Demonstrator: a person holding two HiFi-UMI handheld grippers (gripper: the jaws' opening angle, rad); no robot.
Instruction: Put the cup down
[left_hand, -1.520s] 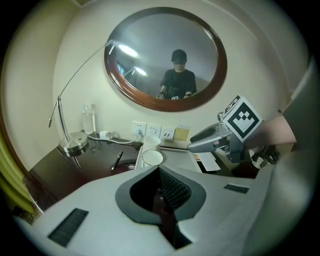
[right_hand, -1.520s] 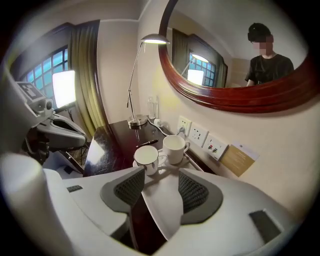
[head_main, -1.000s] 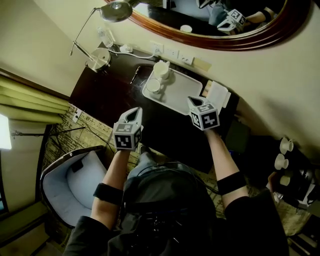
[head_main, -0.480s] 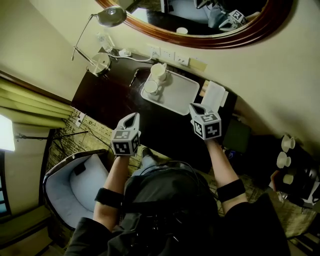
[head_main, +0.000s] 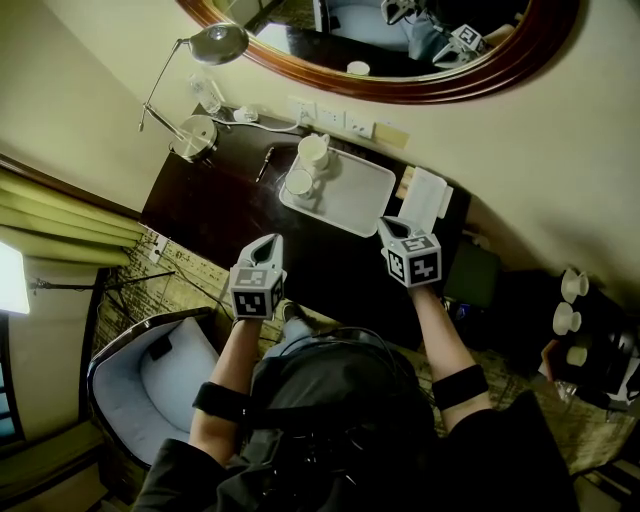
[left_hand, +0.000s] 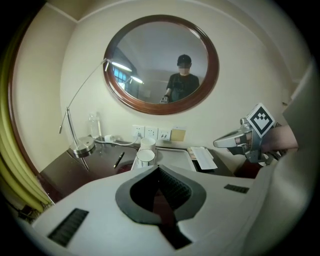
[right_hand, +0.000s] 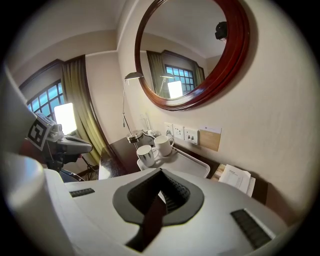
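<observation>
Desk (head_main: 225, 205), dark polished wood, set against a cream wall beneath an oval mirror (head_main: 480, 88) framed in red-brown wood.

Tray (head_main: 365, 195), white, rectangular, rounded corners and a raised rim, lying at the back of the desk. At its left end stand two white cups, upright and close together: rear cup (head_main: 313, 151), plain and glossy, and front cup (head_main: 299, 183), with fine dark vertical lines on its outer wall and its handle showing in the right gripper view.

Lamp (head_main: 195, 134), brushed metal, round base and a thin bent stem, at the desk's left back corner. Pen (head_main: 265, 162), dark, slim, between lamp and tray. Sockets (head_main: 330, 116), white, a row on the wall behind the cups. Leaflet (head_main: 426, 196), white paper, just right of the tray. Armchair (head_main: 150, 370), grey seat, and curtain (head_main: 60, 215), yellow-green and pleated, to the left.

Left gripper (head_main: 270, 243) and right gripper (head_main: 386, 226), held over the desk's near edge, well apart from the cups; jaws of each fully together, nothing between them.
</observation>
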